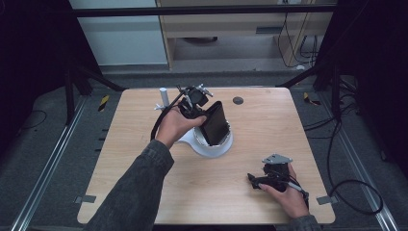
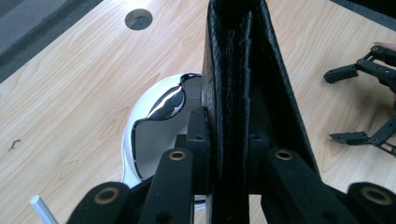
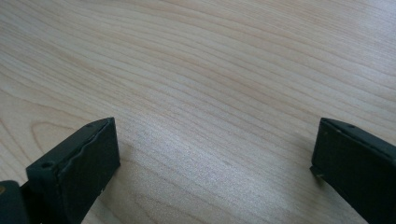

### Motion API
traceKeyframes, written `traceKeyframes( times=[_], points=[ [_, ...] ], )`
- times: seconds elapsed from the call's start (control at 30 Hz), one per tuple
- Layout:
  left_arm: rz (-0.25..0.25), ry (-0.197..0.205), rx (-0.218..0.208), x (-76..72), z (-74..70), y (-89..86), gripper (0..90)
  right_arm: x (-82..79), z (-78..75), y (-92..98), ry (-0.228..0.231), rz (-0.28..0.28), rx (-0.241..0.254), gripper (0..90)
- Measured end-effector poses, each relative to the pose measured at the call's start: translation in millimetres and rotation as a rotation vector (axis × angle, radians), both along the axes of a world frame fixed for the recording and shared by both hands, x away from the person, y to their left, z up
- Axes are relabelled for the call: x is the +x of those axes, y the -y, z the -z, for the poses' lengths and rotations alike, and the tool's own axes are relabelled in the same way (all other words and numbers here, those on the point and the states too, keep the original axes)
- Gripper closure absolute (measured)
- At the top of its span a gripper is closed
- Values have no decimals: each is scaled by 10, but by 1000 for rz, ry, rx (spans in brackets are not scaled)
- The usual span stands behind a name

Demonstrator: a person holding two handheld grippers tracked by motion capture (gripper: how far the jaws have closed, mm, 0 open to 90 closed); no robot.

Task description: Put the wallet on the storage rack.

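Black wallet (image 1: pixel 215 122) clamped in left gripper (image 1: pixel 199 115) over white bowl (image 1: pixel 219 148), right gripper (image 1: pixel 260 181) wide open, empty

Even, soft overhead light fell on the pale table (image 1: pixel 250 144), while the surroundings stayed dark. Glare streaked the white dish (image 2: pixel 140 121) just left of the left gripper (image 2: pixel 229 140) fingers. A faint shadow lay beside the right gripper (image 3: pixel 215 154) fingers, which were slightly blurred.
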State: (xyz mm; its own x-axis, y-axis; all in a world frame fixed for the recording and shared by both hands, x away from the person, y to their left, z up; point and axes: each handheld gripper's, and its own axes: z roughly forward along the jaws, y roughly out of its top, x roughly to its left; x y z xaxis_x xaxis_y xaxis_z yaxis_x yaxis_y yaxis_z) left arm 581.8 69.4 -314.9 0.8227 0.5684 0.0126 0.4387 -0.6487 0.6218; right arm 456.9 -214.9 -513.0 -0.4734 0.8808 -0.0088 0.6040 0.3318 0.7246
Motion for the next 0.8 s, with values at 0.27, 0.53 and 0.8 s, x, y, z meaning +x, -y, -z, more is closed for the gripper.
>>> traceKeyframes(
  times=[0.27,0.53,0.8],
  points=[
    [-49,69,-25,-31,-62,-123,617,-1,0,0,1,1,0,10],
    [-69,116,-33,-78,-120,-192,723,-1,0,0,0,1,-1,10],
    [-76,132,-30,-89,-146,-203,772,-4,0,1,0,-1,-2,10]
  ],
)
